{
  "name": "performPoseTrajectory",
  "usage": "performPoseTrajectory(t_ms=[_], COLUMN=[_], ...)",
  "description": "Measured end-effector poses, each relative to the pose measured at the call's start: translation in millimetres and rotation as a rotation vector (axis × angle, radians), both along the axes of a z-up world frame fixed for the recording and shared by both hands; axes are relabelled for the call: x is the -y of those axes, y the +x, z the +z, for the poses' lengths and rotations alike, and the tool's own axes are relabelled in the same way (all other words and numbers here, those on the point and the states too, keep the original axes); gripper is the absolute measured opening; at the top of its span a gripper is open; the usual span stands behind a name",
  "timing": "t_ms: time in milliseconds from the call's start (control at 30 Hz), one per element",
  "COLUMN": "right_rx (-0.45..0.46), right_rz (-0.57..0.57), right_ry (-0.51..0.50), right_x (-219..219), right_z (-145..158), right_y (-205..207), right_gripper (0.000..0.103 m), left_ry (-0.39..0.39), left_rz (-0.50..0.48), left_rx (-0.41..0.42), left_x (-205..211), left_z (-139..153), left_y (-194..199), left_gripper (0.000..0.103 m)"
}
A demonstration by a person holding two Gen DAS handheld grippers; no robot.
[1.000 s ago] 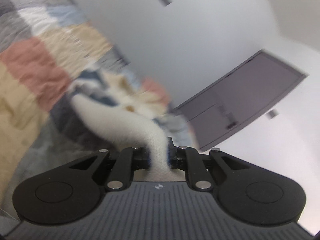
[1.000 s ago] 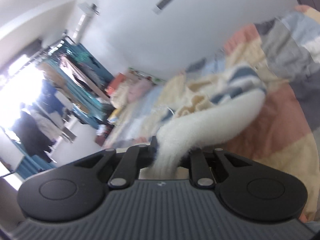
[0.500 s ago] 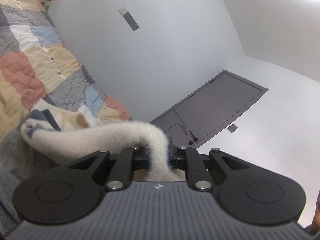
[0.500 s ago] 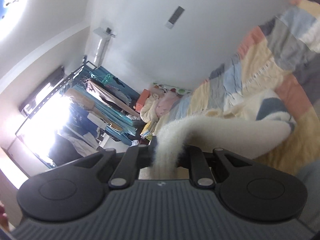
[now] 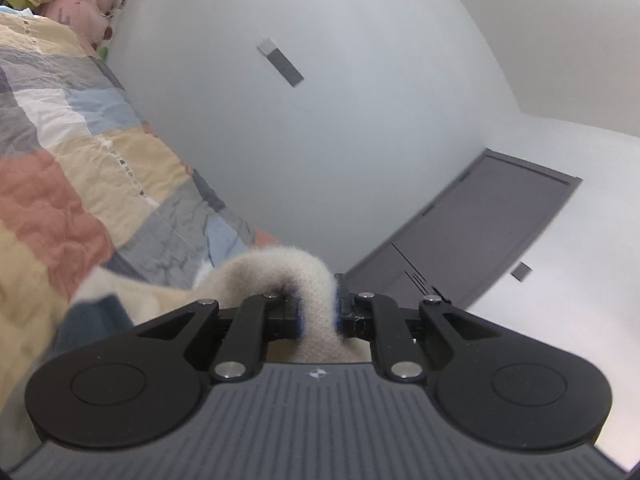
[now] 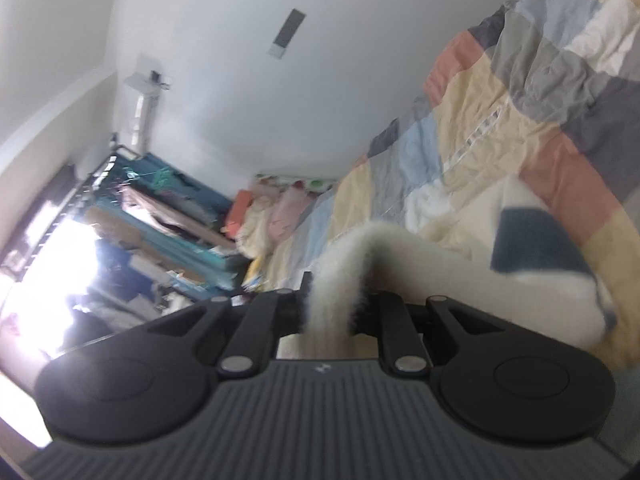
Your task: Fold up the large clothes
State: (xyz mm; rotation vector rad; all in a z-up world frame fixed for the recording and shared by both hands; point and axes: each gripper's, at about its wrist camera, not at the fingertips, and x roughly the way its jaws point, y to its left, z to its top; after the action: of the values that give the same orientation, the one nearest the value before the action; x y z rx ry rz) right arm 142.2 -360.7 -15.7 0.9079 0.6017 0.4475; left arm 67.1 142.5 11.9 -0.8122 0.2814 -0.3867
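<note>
1. My left gripper (image 5: 318, 310) is clamped narrow on a fuzzy cream-white knit garment with navy blocks (image 5: 280, 272). The fabric arches up out of the jaws and falls away toward 9 o'clock, where a navy patch shows low down. I pinch one edge here so the cloth hangs free rather than bunching.
2. Behind it, from 8 to 11 o'clock in the left view, lies the patchwork quilt in peach, cream, grey and blue squares (image 5: 80, 152), the surface I judge the fold will be laid on. A dark grey door (image 5: 480, 232) sits at 3 o'clock.
3. My right gripper (image 6: 334, 312) is likewise closed tight on the same garment (image 6: 460, 276), which sweeps off toward 3 o'clock with its navy block showing. Two grips well apart keep the piece spread between my hands.
4. In the right view the quilt (image 6: 520, 100) fills 1 to 3 o'clock; a cluttered clothes rack in teal (image 6: 160, 208) stands at 9 o'clock, out of the way.
</note>
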Motion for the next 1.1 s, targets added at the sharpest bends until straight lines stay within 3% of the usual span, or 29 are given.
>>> performPoseTrajectory(t_ms=[100, 267, 467, 633, 967, 1100], right_rx=[-0.001, -0.009, -0.071, -0.119, -0.206, -0.217], right_rz=[-0.023, -0.068, -0.113, -0.106, -0.054, -0.041], right_ry=[-0.046, -0.120, -0.136, -0.149, -0.209, -0.236], right_x=[-13, -31, -38, -42, -55, -61], right_z=[-10, -34, -80, -112, -161, -175], right_y=[40, 102, 155, 187, 241, 255], right_gripper=[0.016, 0.016, 0.016, 0.016, 0.017, 0.016], left_ry=[-0.052, -0.043, 0.086, 0.156, 0.140, 0.179], left_rz=[0.020, 0.056, 0.058, 0.069, 0.073, 0.064], left_rx=[-0.031, -0.079, -0.165, -0.210, -0.361, -0.396], left_x=[-11, -19, -15, -10, -22, -17], left_z=[-21, -55, -82, -109, -178, -191], left_y=[45, 112, 175, 205, 260, 269], left_gripper=[0.015, 0.015, 0.016, 0.016, 0.016, 0.017])
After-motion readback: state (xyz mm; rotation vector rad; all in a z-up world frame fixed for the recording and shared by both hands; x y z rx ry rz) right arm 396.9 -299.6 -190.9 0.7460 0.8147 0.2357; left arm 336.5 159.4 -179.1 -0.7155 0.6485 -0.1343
